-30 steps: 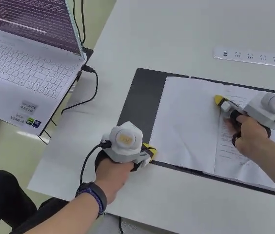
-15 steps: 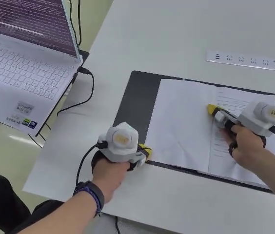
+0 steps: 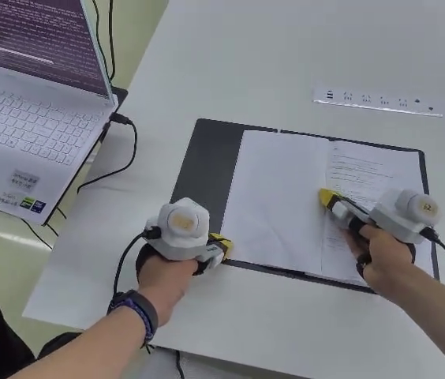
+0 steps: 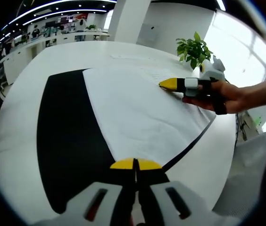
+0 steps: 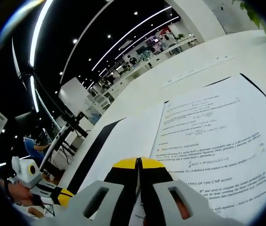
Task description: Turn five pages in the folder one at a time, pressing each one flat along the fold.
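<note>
Yellow-tipped left gripper (image 3: 221, 246) rested, jaws pressed together, at the near edge of the open folder (image 3: 205, 170), wrist straight. To its right, the right gripper (image 3: 327, 197), jaws likewise closed, touched the fold, hand angled inward.

One folder (image 3: 207, 162), two grippers, left gripper (image 3: 221, 246) and right gripper (image 3: 327, 197), one laptop (image 3: 25, 118), one power strip (image 3: 376, 101), one potted plant (image 4: 194, 47).

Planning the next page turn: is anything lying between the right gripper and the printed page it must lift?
Nothing visible does. The right gripper, jaws shut, rests at the fold, on the printed page's inner edge. The left gripper sits at the folder's near edge, well aside.
</note>
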The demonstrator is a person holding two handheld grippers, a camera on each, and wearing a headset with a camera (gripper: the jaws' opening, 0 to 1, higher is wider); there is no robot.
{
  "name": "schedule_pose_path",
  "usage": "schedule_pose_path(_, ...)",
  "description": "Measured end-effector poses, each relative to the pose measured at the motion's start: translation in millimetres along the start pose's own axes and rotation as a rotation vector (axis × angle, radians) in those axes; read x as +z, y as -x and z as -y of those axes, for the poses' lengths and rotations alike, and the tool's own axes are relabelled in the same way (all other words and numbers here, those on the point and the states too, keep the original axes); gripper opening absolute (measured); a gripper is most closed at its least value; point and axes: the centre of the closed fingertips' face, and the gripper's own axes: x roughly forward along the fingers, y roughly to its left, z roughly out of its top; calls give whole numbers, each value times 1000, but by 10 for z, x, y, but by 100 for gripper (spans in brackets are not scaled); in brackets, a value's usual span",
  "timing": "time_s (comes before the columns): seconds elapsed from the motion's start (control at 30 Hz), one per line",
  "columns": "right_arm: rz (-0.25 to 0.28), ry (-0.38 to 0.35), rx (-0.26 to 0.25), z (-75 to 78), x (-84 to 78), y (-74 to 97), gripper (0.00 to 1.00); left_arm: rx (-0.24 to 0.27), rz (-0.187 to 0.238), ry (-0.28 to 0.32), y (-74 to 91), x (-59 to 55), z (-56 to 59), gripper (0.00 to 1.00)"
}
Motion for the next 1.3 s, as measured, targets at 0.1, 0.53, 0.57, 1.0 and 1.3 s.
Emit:
schedule_pose_path(0.1,-19,17,9,-31,-86,86,0,3,0,3,-2,2,-1,0)
schedule_pose_path(0.53,-69,53,37,-119,-397,332,0,11,-13,-18,2,-3,10,0)
schedule_pose_path(0.57,-72,55,40,-128,-422,346,0,12,-13,-19,3,-2,13,0)
schedule_pose_path(1.0,-106,62,54,-190,-664,533,0,22,-21,-35,0,4,8,0)
schedule_pose_path(1.3,-128,65,64,-246,-789,654,0,25,-25,-41,12,-3,15,0)
